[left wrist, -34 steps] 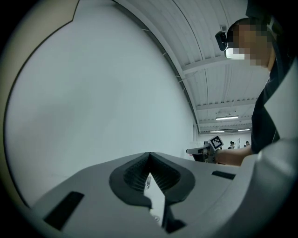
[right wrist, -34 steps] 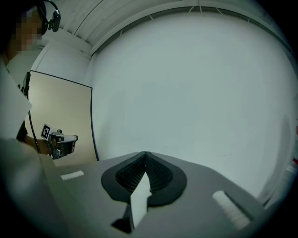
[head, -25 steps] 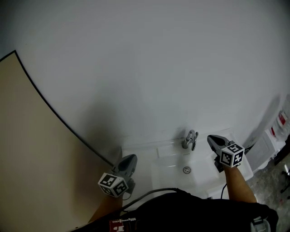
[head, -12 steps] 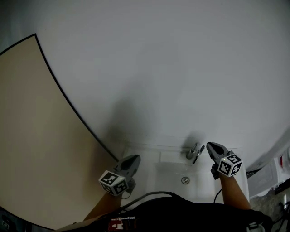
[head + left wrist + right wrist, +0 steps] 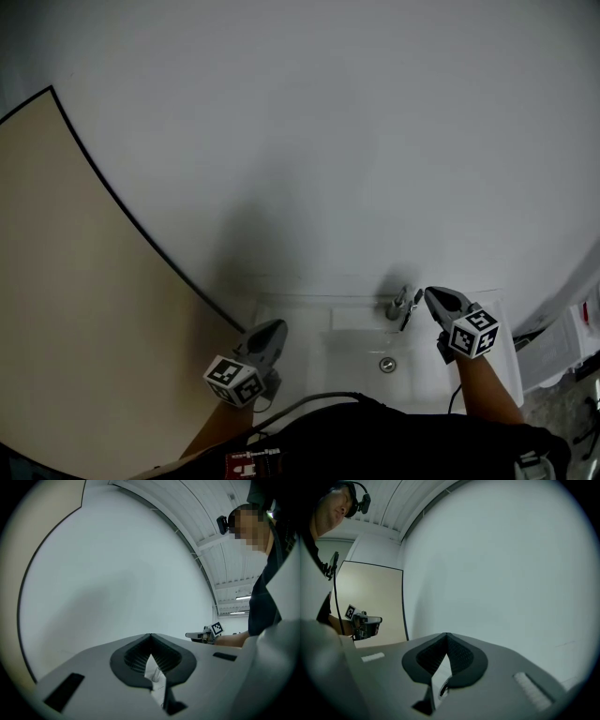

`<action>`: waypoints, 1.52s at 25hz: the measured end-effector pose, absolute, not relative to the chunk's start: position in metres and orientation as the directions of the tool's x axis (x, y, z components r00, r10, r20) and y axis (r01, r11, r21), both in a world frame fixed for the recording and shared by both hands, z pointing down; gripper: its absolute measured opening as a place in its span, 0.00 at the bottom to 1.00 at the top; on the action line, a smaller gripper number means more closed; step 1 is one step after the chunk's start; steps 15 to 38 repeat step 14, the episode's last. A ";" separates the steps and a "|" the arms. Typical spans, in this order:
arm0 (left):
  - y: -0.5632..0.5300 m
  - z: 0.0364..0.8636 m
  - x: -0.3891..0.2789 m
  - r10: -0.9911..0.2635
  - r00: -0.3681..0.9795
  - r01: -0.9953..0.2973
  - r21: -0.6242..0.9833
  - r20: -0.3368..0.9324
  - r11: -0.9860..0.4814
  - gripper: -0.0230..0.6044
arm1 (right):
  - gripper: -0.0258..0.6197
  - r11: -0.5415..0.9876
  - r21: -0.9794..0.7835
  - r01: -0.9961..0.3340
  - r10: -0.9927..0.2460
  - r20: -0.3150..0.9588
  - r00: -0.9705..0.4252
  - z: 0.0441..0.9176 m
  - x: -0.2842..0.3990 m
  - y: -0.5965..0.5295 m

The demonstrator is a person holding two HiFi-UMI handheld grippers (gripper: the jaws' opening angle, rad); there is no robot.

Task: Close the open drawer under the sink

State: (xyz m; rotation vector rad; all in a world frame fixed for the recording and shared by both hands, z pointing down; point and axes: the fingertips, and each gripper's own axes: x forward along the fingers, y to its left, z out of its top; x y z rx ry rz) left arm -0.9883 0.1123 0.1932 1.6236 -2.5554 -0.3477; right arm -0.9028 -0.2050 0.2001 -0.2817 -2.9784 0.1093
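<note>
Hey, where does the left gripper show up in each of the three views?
Head view: left gripper lower left, at the sink's left edge.
Left gripper view: left gripper bottom centre, jaws together.
Right gripper view: left gripper small, near the left edge.
Shared landmark: beige panel.

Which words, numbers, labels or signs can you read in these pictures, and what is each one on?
No text can be read.
Marker cubes: black-and-white square patterns, no words.
Red-and-white tag at the head view's bottom edge: too small to read.
Red label at the right edge: too blurred to read.
</note>
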 end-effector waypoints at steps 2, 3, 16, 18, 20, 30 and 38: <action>0.113 0.194 -0.991 -0.902 -0.430 -0.878 0.252 -0.044 0.406 0.04 | 0.04 0.980 -0.090 0.177 0.189 0.144 -0.971 0.202 -0.904 -0.205; 0.112 0.195 -0.992 -0.902 -0.429 -0.877 0.261 -0.044 0.404 0.04 | 0.04 0.980 -0.089 0.176 0.188 0.147 -0.971 0.203 -0.905 -0.204; 0.104 0.198 -0.994 -0.913 -0.407 -0.884 0.268 -0.036 0.383 0.04 | 0.04 0.982 -0.075 0.172 0.182 0.155 -0.971 0.205 -0.908 -0.206; 0.104 0.198 -0.994 -0.913 -0.407 -0.884 0.268 -0.036 0.383 0.04 | 0.04 0.982 -0.075 0.172 0.182 0.155 -0.971 0.205 -0.908 -0.206; 0.104 0.198 -0.994 -0.913 -0.407 -0.884 0.268 -0.036 0.383 0.04 | 0.04 0.982 -0.075 0.172 0.182 0.155 -0.971 0.205 -0.908 -0.206; 0.104 0.198 -0.994 -0.913 -0.407 -0.884 0.268 -0.036 0.383 0.04 | 0.04 0.982 -0.075 0.172 0.182 0.155 -0.971 0.205 -0.908 -0.206; 0.104 0.198 -0.994 -0.913 -0.407 -0.884 0.268 -0.036 0.383 0.04 | 0.04 0.982 -0.075 0.172 0.182 0.155 -0.971 0.205 -0.908 -0.206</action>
